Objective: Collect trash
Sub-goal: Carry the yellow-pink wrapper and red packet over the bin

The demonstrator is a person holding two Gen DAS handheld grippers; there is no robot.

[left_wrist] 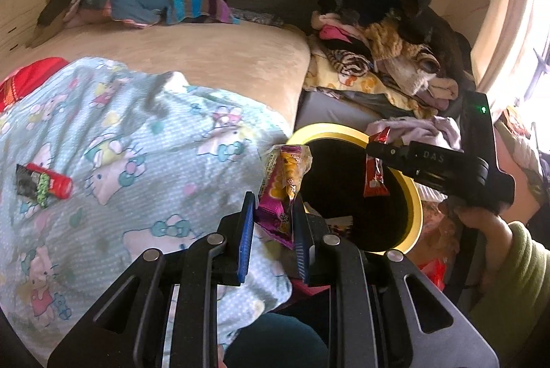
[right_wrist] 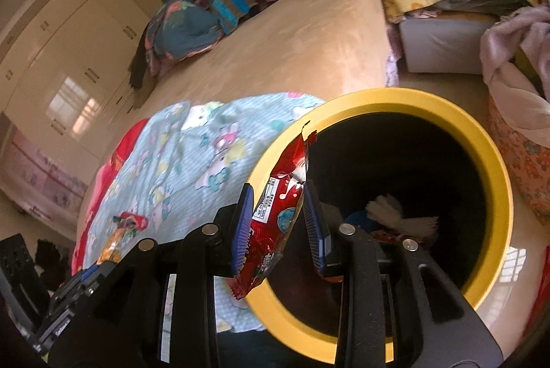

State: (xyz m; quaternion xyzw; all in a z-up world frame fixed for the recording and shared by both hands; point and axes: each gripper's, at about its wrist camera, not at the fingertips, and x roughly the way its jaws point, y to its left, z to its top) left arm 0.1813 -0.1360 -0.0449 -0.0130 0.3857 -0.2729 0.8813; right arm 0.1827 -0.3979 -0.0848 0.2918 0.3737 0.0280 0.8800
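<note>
My left gripper (left_wrist: 273, 223) pinched a light, crinkly purple-and-yellow wrapper (left_wrist: 282, 192) mid-body; my right gripper (right_wrist: 278, 223) clamped a red wrapper (right_wrist: 278, 216), both flimsy, slippery, centre-frame at the yellow-rimmed bin (right_wrist: 495, 161).

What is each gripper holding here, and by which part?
Left gripper pinches a purple-and-yellow snack wrapper by its lower half. Right gripper pinches a red snack wrapper across its middle, above the yellow-rimmed bin.
</note>
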